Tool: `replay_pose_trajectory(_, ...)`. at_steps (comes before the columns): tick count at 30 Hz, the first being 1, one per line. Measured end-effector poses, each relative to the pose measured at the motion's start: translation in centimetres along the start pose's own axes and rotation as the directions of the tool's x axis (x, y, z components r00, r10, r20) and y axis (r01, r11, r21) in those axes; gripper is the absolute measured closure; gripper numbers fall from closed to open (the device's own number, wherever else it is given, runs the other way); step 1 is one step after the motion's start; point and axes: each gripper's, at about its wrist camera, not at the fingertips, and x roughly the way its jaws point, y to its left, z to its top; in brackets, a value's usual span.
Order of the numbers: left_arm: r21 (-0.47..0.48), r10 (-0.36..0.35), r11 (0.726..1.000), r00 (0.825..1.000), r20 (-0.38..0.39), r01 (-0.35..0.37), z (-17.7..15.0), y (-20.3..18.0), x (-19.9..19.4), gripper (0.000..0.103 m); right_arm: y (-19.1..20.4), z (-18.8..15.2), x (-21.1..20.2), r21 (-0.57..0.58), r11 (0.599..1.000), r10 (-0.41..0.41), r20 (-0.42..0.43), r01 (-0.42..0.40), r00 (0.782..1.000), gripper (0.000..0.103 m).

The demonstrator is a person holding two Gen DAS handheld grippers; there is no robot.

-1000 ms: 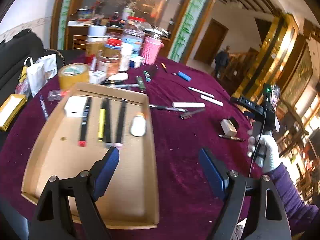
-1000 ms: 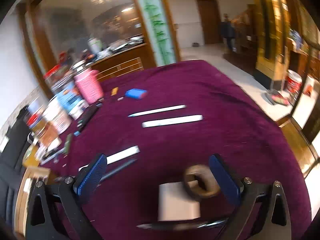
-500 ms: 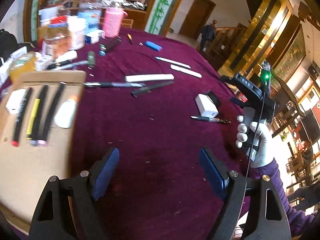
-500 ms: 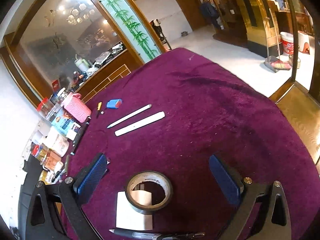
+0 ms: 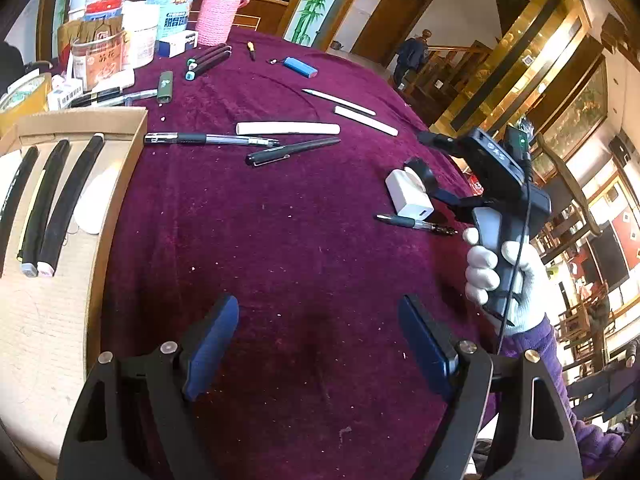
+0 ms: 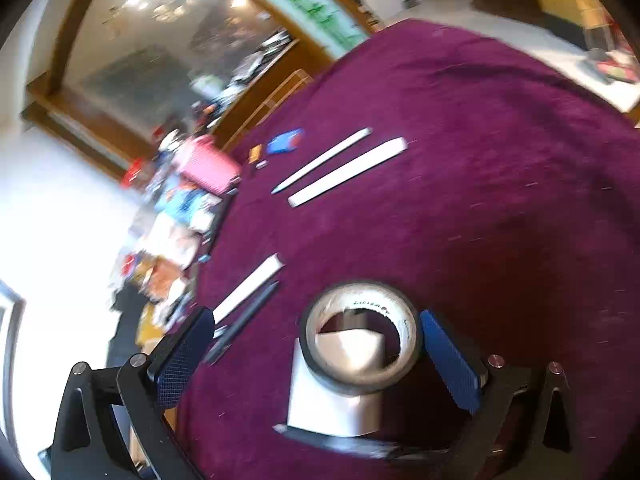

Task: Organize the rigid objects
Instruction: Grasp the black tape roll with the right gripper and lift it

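Fingers (image 6: 448, 360) of right gripper (image 6: 316, 356) spread wide around tape roll (image 6: 360, 340), not yet pinching; left gripper (image 5: 320, 344) open, empty. Roll leaning on white charger (image 6: 336, 408), near right on cloth. Probably light, stiff; best pinched across outer rim.

**Few markings are showing clearly**

The right gripper (image 5: 430, 138) is showing "045" in pale digits on its black top. A jar (image 5: 102, 60) at the far left is carrying red Chinese characters, seemingly "苏花". Blue Chinese lettering on a white box (image 5: 172, 20) is staying too blurred to read.
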Motion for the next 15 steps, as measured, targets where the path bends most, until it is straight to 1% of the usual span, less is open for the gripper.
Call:
replay_pose_trajectory(1, -0.002, 0.001, 1.000, 1.000, 0.000, -0.001, 0.0, 0.1, 0.0, 0.022, 0.4, -0.1, 0.1, -0.013, 1.000, 0.021, -0.009, -0.021, 1.000, 0.000)
replay_pose_trajectory(3, -0.006, 0.000, 1.000, 1.000, -0.002, 0.000, 0.0, 0.3, 0.1, 0.022, 1.6, -0.6, 0.5, -0.058, 0.994, 0.090, -0.048, -0.093, 0.995, 0.000)
replay_pose_trajectory(4, -0.007, 0.000, 1.000, 1.000, -0.003, 0.000, 0.0, 0.4, 0.1, 0.022, 1.9, -0.8, 0.7, -0.066, 0.989, 0.126, -0.068, -0.131, 0.990, 0.000)
replay_pose_trajectory(5, -0.008, 0.000, 1.000, 1.000, -0.004, 0.000, 0.1, 0.6, 0.2, 0.022, 2.4, -1.0, 1.1, -0.069, 0.979, 0.183, -0.106, -0.191, 0.977, 0.000)
replay_pose_trajectory(6, -0.009, 0.000, 1.000, 1.000, -0.005, 0.000, 0.2, 0.6, 0.3, 0.022, 3.1, -1.4, 1.7, -0.067, 0.958, 0.266, -0.172, -0.280, 0.949, 0.000)
replay_pose_trajectory(7, -0.010, 0.000, 1.000, 1.000, -0.006, 0.000, 0.2, 0.7, 0.4, 0.022, 3.6, -1.7, 2.2, -0.062, 0.940, 0.316, -0.217, -0.336, 0.924, 0.000)
replay_pose_trajectory(8, -0.010, -0.001, 1.000, 1.000, -0.007, 0.001, 0.3, 0.7, 0.5, 0.022, 4.2, -2.1, 2.7, -0.055, 0.917, 0.369, -0.267, -0.396, 0.890, 0.000)
replay_pose_trajectory(9, -0.010, -0.002, 1.000, 1.000, -0.008, 0.002, 0.3, 0.7, 0.6, 0.022, 5.0, -2.5, 2.8, -0.070, 0.899, 0.395, -0.298, -0.432, 0.869, 0.000)
replay_pose_trajectory(10, -0.010, -0.003, 1.000, 1.000, -0.008, 0.002, 0.4, 0.7, 0.6, 0.022, 5.6, -2.7, 2.6, -0.098, 0.893, 0.393, -0.302, -0.438, 0.868, 0.000)
replay_pose_trajectory(11, -0.009, -0.002, 1.000, 1.000, -0.010, 0.002, 0.5, 0.7, 0.7, 0.022, 5.9, -2.8, 2.3, -0.122, 0.894, 0.383, -0.292, -0.432, 0.876, 0.000)
replay_pose_trajectory(13, -0.007, -0.002, 1.000, 1.000, -0.015, 0.001, 0.6, 0.5, 1.0, 0.022, 5.4, -2.6, 2.0, -0.108, 0.906, 0.371, -0.258, -0.409, 0.892, 0.000)
replay_pose_trajectory(14, -0.004, -0.003, 1.000, 1.000, -0.020, 0.003, 0.9, 0.3, 1.2, 0.022, 4.7, -2.4, 2.0, -0.089, 0.918, 0.357, -0.236, -0.386, 0.904, 0.000)
replay_pose_trajectory(15, -0.001, -0.004, 1.000, 1.000, -0.023, 0.004, 1.0, 0.1, 1.4, 0.022, 4.0, -2.1, 1.9, -0.069, 0.938, 0.321, -0.202, -0.340, 0.925, 0.000)
